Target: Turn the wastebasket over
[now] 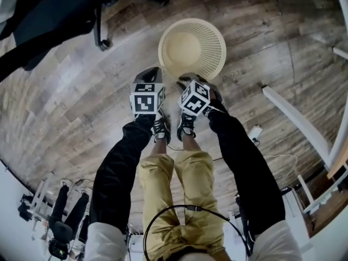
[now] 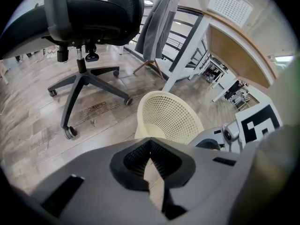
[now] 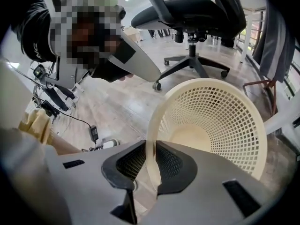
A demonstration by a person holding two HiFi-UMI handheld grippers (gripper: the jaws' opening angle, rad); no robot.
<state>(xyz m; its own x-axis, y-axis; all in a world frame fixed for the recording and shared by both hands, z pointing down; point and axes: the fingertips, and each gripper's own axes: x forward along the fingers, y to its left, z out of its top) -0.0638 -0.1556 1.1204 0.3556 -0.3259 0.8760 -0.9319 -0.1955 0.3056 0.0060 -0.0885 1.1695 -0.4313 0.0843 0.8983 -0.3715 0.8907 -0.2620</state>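
A cream mesh wastebasket [image 1: 192, 48] stands upright on the wooden floor, mouth up, just ahead of the person's feet. In the right gripper view the basket [image 3: 215, 121] fills the frame, and its near rim runs between the jaws of my right gripper [image 3: 151, 155]. The pads flank the rim closely and do not visibly squeeze it. In the head view the right gripper [image 1: 187, 79] is at the basket's near edge. My left gripper [image 1: 149, 72] hangs beside it, short of the basket [image 2: 166, 116]. Its jaws [image 2: 150, 146] meet at the tips with nothing between them.
A black office chair [image 2: 89, 32] on castors stands left of the basket and beyond it. A white frame leg [image 1: 296, 121] crosses the floor on the right. A power adapter and cable [image 3: 93, 132] lie near the person's shoes [image 1: 160, 129]. A grey garment [image 2: 159, 22] hangs behind.
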